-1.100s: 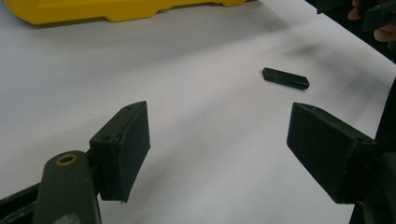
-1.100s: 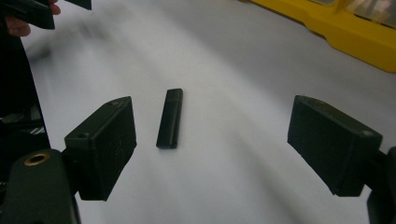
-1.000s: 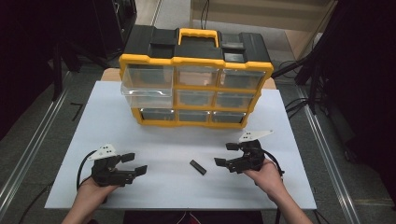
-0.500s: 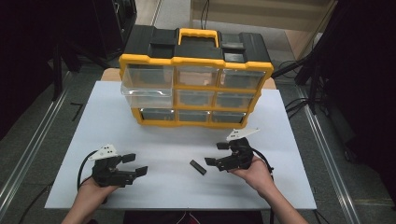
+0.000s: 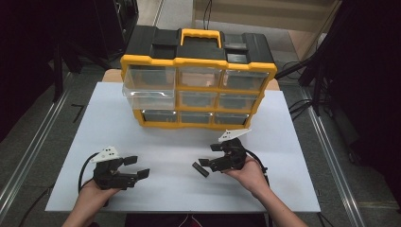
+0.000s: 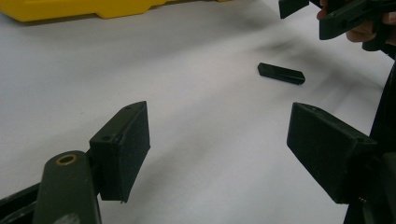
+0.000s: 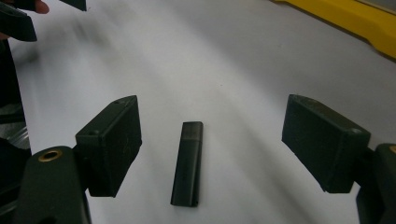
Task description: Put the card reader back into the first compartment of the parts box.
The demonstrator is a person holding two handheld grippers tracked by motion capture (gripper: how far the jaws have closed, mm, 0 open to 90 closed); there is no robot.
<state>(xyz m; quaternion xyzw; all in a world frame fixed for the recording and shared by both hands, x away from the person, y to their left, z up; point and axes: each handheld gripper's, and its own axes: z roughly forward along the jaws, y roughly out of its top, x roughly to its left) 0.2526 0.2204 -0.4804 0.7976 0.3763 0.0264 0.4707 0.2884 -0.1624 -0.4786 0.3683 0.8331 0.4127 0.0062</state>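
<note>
Since a second ago my right tongs point(image 5: 207, 162) have slid left across the white worktop point(image 5: 293, 142), and now stand spread just beside the small black stick point(image 5: 200, 169), which lies flat in front of the yellow drawer cabinet point(image 5: 198, 90). It looks light, stiff and smooth, so I'd pinch across its narrow sides near the middle. My left tongs point(image 5: 135, 166) rest low and spread, well apart from it.

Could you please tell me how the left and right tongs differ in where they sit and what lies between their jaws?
The right tongs sit right at the small black bar, which lies between their jaws; the left tongs have bare white table between theirs. The right tongs are closer to the yellow drawer box. Both are open.
</note>
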